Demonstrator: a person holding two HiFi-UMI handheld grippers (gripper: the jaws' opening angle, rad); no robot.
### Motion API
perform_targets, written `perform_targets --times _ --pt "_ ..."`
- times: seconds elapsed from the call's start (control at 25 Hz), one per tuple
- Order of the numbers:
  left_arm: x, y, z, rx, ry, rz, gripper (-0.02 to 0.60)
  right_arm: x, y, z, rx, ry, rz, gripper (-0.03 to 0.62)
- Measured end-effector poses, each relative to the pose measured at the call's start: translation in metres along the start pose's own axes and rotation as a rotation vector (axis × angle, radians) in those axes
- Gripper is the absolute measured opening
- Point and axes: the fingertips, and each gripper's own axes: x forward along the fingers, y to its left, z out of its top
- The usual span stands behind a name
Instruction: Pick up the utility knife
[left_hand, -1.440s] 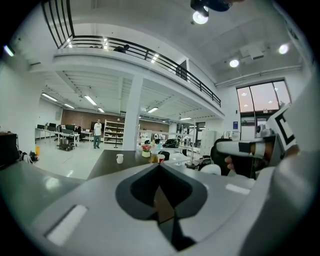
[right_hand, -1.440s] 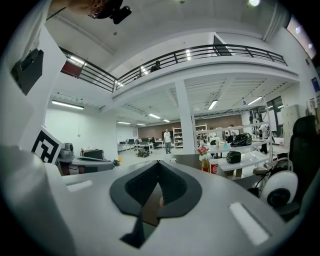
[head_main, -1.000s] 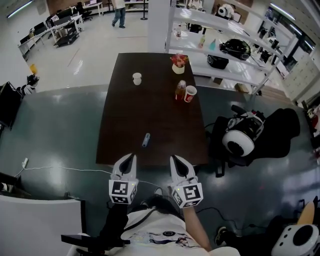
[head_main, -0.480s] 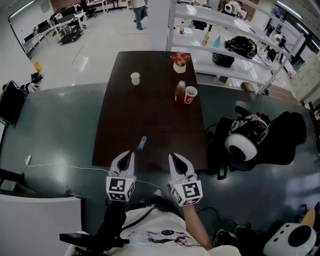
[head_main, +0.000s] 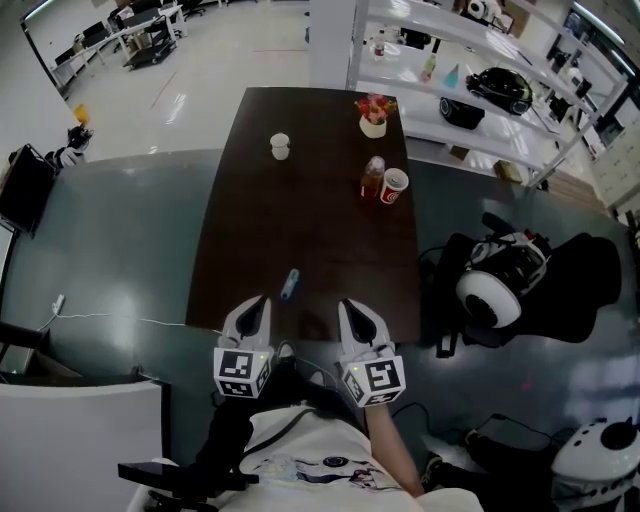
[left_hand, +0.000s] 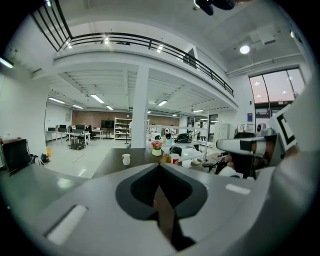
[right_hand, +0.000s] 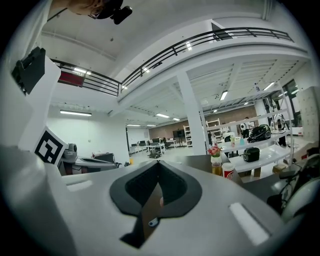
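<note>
Where it lies on smooth dark table (head_main: 300, 200), slim bluish utility knife (head_main: 290, 284)

Your dark brown rectangular worktop (head_main: 300, 210) runs away from you. On its near end lies the small blue-grey utility knife (head_main: 290, 284), just beyond your left gripper (head_main: 260, 303) and to the left of your right gripper (head_main: 348, 306). Far left stands a small white cup (head_main: 280, 146). Far right stands a cream flower pot (head_main: 374, 114). Nearer than the pot is an amber bottle (head_main: 373, 178), with a red-and-white paper cup (head_main: 394, 186) just to its right.
</note>
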Motion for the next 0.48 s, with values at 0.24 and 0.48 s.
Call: perform_targets --times 0.24,0.48 --pt "0.033 0.020 0.001 -0.029 0.008 -0.042 0.000 0.030 -0.014 -0.003 0.005 0.022 -0.045 0.002" --pt "0.067 0.042 -0.022 -0.096 0.097 -0.106 -0.001 0.066 -0.022 -0.011 0.036 0.071 -0.077 0.002"
